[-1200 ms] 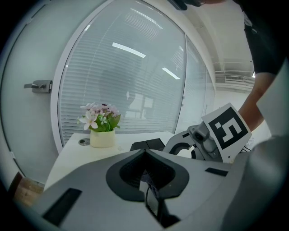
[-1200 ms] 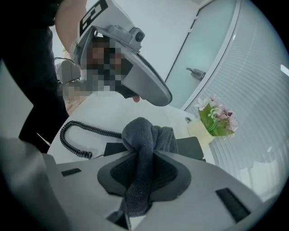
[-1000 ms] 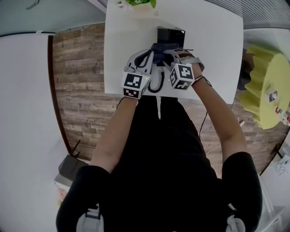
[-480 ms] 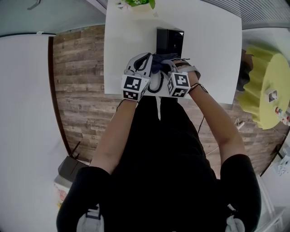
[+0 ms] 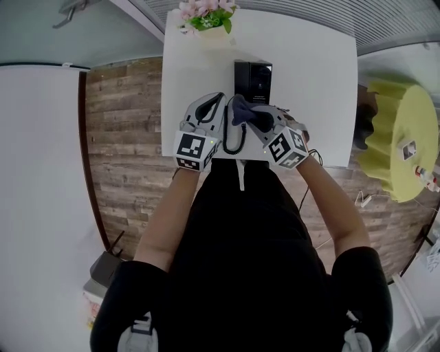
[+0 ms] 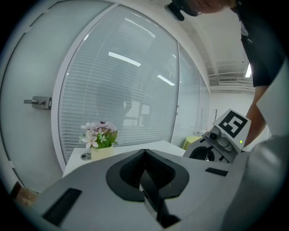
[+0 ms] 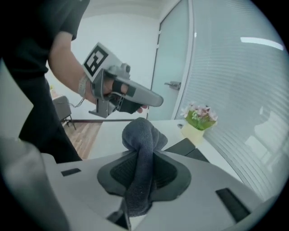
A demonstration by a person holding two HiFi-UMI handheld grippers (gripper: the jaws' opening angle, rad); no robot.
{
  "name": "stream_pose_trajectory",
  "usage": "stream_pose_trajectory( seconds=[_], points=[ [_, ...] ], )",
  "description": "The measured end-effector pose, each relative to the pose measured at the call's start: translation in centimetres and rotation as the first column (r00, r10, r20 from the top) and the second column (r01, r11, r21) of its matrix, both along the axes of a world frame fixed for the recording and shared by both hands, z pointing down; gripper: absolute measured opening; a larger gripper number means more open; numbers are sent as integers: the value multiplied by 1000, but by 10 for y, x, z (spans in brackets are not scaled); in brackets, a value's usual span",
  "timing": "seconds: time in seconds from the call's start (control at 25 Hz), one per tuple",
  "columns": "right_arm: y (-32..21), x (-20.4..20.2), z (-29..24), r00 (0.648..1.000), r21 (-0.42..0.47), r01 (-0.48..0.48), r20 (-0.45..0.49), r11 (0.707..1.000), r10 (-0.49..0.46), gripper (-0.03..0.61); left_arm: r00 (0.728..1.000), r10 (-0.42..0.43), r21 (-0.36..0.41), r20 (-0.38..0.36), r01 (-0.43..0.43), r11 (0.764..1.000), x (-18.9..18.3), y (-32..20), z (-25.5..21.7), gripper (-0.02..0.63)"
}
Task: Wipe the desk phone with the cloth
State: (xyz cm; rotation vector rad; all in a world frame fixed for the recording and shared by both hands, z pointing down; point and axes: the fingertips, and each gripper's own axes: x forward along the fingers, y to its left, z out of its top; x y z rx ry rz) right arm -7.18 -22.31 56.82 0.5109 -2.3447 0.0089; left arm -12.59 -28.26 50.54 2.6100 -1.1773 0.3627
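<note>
White desk (image 5: 309, 82), flower pot (image 5: 210, 17) at its 12 o'clock edge. Desk phone (image 5: 252, 81) at 12 o'clock of both grippers. Right gripper (image 7: 141, 173) clamped on grey cloth (image 7: 143, 135). Left gripper (image 6: 145, 167) closed, empty. Judgement: press bunched cloth end flat on phone face, light strokes, clear of coiled cord (image 5: 232, 141).

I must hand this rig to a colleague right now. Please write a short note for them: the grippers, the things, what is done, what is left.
Left gripper: jaws shut, nothing between them, over the near edge of the white table.
Right gripper: jaws shut on the dark grey cloth, which bunches above them.
The black desk phone stands mid-table; the cloth is just on its near side, apparently not touching it.
Done: cloth in hand. How much is already wiped cannot be told.
Left: lay the cloth on the phone and wipe.
</note>
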Motion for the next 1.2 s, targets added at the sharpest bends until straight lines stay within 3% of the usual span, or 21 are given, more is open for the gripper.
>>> stream_pose_trajectory(
  seconds=[0.12,0.28,0.44,0.64,0.92,1.2],
  points=[
    [-8,9,-51,986,15,-101,136,995,98,97,1000,16,40,-18,-15,999,-1,1,-31,11],
    [-12,25,-116,933,24,-207,304,978,190,97,995,69,70,-74,-64,995,9,11,-71,11],
    [-13,38,-172,885,70,-256,418,964,204,97,986,133,121,-97,-121,985,24,21,-112,11],
    [-9,54,-236,799,100,-324,561,941,216,97,975,194,177,-108,-173,969,40,36,-163,11],
    [-14,72,-286,736,138,-378,644,915,207,97,963,228,267,-147,-183,946,59,38,-214,11],
    [-17,81,-303,734,172,-377,655,910,180,97,960,247,241,-130,-211,947,67,38,-223,11]
  ],
)
